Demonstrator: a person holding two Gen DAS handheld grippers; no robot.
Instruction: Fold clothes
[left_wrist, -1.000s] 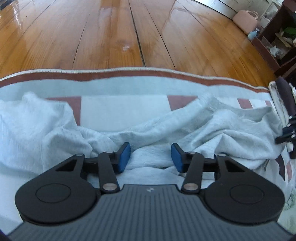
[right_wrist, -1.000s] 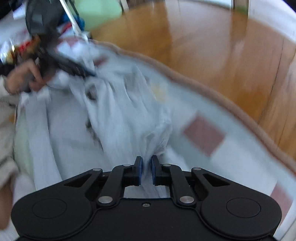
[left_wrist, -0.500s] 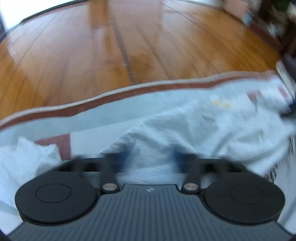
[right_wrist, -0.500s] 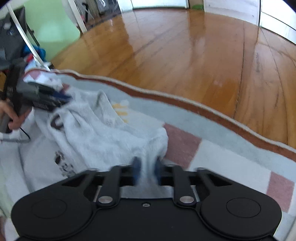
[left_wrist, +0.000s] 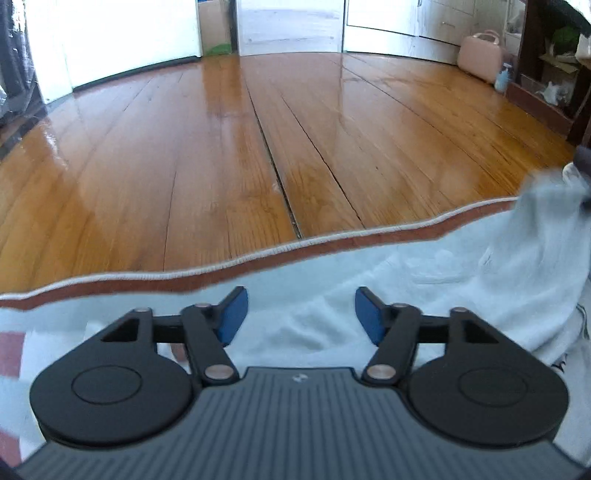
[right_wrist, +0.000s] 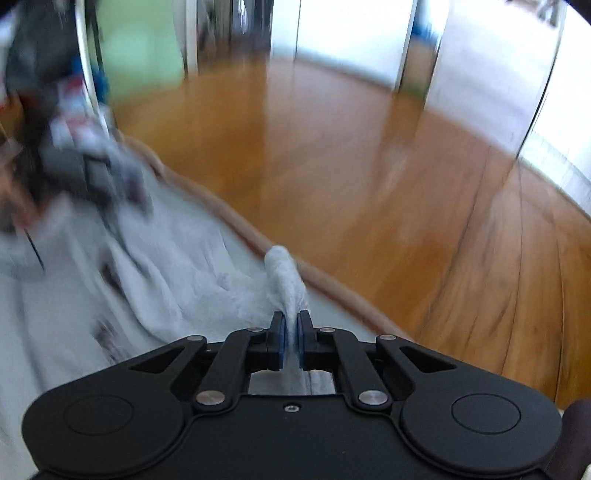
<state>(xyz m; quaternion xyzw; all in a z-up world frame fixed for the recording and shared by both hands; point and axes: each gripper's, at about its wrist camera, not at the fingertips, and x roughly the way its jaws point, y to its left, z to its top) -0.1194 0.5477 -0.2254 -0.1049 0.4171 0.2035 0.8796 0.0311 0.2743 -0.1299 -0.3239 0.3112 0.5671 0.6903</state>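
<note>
Loosely bunched, the garment (right_wrist: 177, 280) could slip the right gripper (right_wrist: 290, 332)'s pinched jaws; the left gripper (left_wrist: 298, 314) gaped empty.

Left gripper (left_wrist: 299, 314) spread wide; right gripper (right_wrist: 290, 332) apparently pinched nearly closed, view blurred.

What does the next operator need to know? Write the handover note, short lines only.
Left tool: open, empty, low over the grey garment.
Right tool: shut on a bunched edge of the grey garment, lifted off the rug.
Garment: crumpled on the pale rug with the brown border, beside the wooden floor; it runs from the right tool toward the left.
Done: one edge is gripped. No fold shows.
Left: probably grip a second edge with the left tool, spread the garment flat, then fold. The right wrist view is blurred, so check the grip.
</note>
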